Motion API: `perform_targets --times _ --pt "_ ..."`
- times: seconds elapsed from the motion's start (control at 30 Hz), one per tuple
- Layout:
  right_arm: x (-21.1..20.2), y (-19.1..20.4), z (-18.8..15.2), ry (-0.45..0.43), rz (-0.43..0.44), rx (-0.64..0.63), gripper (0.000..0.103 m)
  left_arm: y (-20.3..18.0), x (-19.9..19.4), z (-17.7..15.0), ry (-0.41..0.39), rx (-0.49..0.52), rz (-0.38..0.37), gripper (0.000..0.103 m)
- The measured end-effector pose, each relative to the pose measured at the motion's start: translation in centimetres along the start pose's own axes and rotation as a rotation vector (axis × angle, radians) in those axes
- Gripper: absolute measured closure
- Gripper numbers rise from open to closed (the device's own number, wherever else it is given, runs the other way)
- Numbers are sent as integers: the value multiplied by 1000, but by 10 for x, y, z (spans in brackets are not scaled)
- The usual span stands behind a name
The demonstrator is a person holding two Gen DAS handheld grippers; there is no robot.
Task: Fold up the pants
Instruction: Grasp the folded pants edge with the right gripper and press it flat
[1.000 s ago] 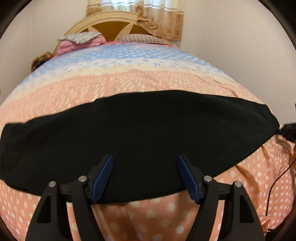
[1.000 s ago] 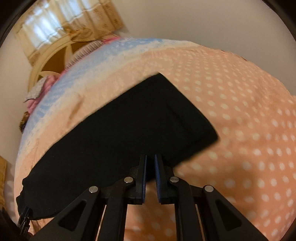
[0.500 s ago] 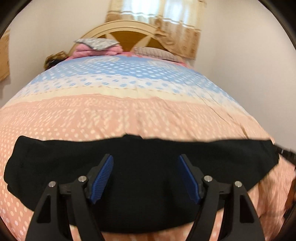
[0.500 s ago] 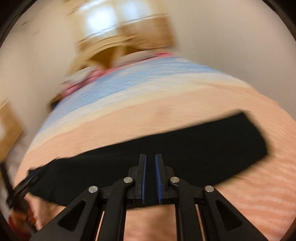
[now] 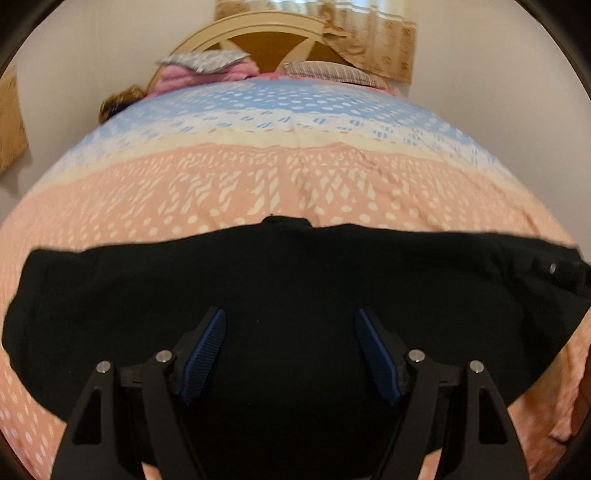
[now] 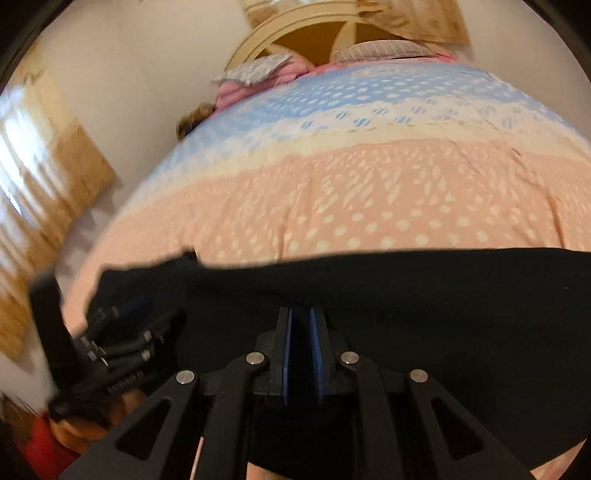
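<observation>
Black pants (image 5: 295, 288) flat across pink end of bedspread (image 5: 295, 177), one long band; cross-folds apparently left. Left gripper (image 5: 291, 354) wide open above cloth, empty. Right gripper (image 6: 301, 354) nearly closed, nothing visibly pinched. Pant ends cut off; layer count unreadable, black on black.

A: what kind of room is this?
B: bedroom in someone's home. Bed with a polka-dot quilt (image 5: 295, 177), arched wooden headboard (image 5: 266, 33), pillows (image 5: 325, 70), curtains (image 5: 376, 40) by the wall.
</observation>
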State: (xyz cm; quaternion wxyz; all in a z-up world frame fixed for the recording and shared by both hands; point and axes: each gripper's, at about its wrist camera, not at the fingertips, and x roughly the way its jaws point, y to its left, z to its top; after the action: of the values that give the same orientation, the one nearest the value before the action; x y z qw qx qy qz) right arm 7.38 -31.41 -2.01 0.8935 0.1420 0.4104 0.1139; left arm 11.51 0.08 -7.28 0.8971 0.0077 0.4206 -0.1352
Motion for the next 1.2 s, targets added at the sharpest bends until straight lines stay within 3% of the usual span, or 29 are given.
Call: perform_targets --times 0.1,0.23,0.27,0.33,0.47,0.53,0.63,0.77,0.9,0.97,1.0,1.03,1.13,1.2 --pt "-13 -1 10 -84 19 18 92 -5 4 -3 10 4 3 27" --pt "50 25 19 65 117 -63 92 -8 -1 -20 -21 44 30 27" --pt "68 35 16 104 80 -103 92 -9 -2 -24 -21 66 37 27" --pt "81 38 16 101 34 -105 92 -9 -5 -29 -36 80 42 26" --pt "67 15 34 89 179 105 92 1 -11 -27 -46 33 -9 26" --pt "44 21 37 3 188 72 92 6 -13 -21 -51 -16 -45 26" --pt "37 44 32 4 219 -11 92 12 -25 -14 -87 -37 -115 25" --pt "51 74 26 19 206 -108 92 37 -39 -2 -148 -42 8 25" --pt "82 89 23 43 214 -120 92 85 -34 -4 -125 -160 127 25" --pt "115 90 13 136 160 -133 92 111 -27 -9 -84 -210 222 25" --pt "117 88 10 105 175 -116 92 123 -24 -11 -62 -234 249 25" --pt "116 87 11 93 184 -113 92 132 -23 -15 -50 -255 254 26" --pt "101 90 18 81 184 -108 92 144 -31 -18 -85 -290 179 26" --pt "85 97 21 18 209 -127 92 140 -31 -17 -96 -268 216 26"
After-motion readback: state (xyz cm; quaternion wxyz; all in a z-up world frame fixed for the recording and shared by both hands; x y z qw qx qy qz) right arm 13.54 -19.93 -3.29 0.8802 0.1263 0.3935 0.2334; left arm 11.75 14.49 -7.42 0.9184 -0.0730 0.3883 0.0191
